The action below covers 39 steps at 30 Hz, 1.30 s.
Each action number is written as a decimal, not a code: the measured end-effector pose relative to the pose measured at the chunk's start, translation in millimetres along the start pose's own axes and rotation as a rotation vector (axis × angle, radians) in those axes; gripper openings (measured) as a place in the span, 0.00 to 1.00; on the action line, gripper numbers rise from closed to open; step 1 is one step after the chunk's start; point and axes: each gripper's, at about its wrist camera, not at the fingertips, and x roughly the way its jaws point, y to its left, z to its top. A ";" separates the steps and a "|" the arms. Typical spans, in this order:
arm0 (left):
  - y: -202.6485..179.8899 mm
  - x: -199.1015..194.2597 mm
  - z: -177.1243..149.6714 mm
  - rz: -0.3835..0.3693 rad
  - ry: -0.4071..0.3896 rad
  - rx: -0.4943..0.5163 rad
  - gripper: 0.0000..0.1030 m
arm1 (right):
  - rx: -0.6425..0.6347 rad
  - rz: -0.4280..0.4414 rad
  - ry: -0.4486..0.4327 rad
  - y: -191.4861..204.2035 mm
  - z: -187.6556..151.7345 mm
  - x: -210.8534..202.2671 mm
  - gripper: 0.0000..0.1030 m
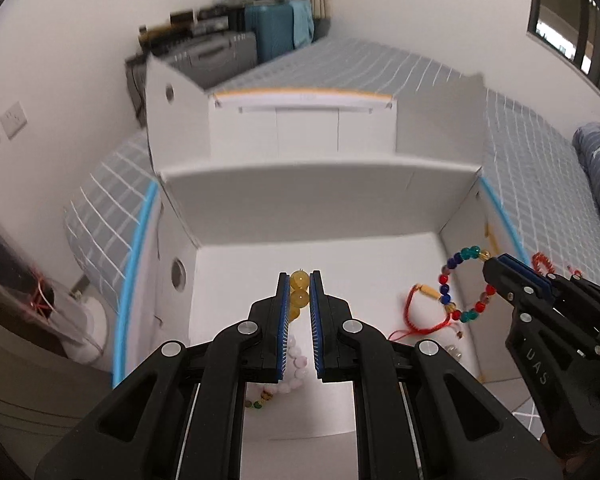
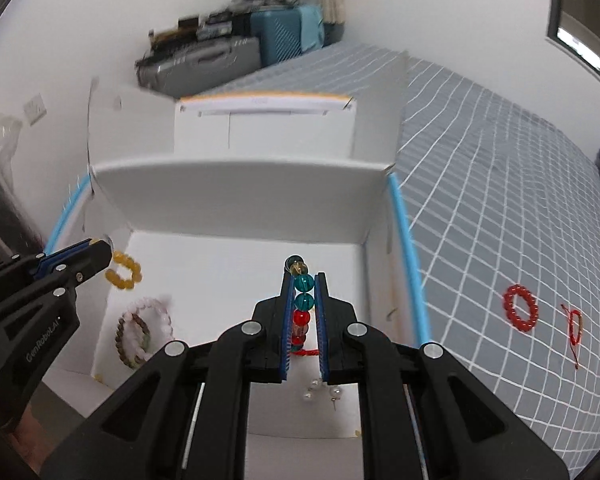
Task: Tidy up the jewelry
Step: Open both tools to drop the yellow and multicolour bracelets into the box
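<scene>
My left gripper (image 1: 299, 280) is shut on a yellow bead bracelet (image 1: 300, 287) and holds it over the open white box (image 1: 300, 188). In the right wrist view that yellow bead bracelet (image 2: 124, 275) hangs from the left gripper (image 2: 100, 250) at the box's left side. My right gripper (image 2: 303, 280) is shut on a multicoloured bead bracelet (image 2: 303, 300), which also hangs over the box; in the left wrist view the multicoloured bead bracelet (image 1: 466, 284) hangs from the right gripper (image 1: 496, 262). On the box floor lie a pale pink bead bracelet (image 2: 156, 320), a brown-green bead bracelet (image 2: 134, 338), a red cord bracelet (image 1: 418, 312) and pearl earrings (image 2: 320, 392).
The box stands on a bed with a grey checked sheet (image 2: 500, 200). A red bead bracelet (image 2: 521, 308) and a thin red cord bracelet (image 2: 575, 330) lie on the sheet to the right of the box. Suitcases (image 2: 228, 56) are stacked by the far wall.
</scene>
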 end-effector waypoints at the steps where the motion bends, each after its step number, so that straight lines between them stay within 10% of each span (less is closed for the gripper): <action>1: 2.1 5.4 -1.1 0.009 0.009 0.000 0.09 | -0.007 0.003 0.014 1.6 -1.2 5.4 0.09; 24: 12.5 55.3 -11.5 0.059 0.171 0.008 0.13 | 0.012 0.006 0.189 5.9 -11.5 54.5 0.10; 29: 21.1 45.5 -10.5 0.066 0.136 -0.017 0.60 | 0.024 0.026 0.134 3.6 -8.8 40.4 0.44; 39: 23.4 15.6 -3.8 0.091 0.018 -0.026 0.90 | 0.048 0.020 0.025 -6.0 0.1 8.7 0.77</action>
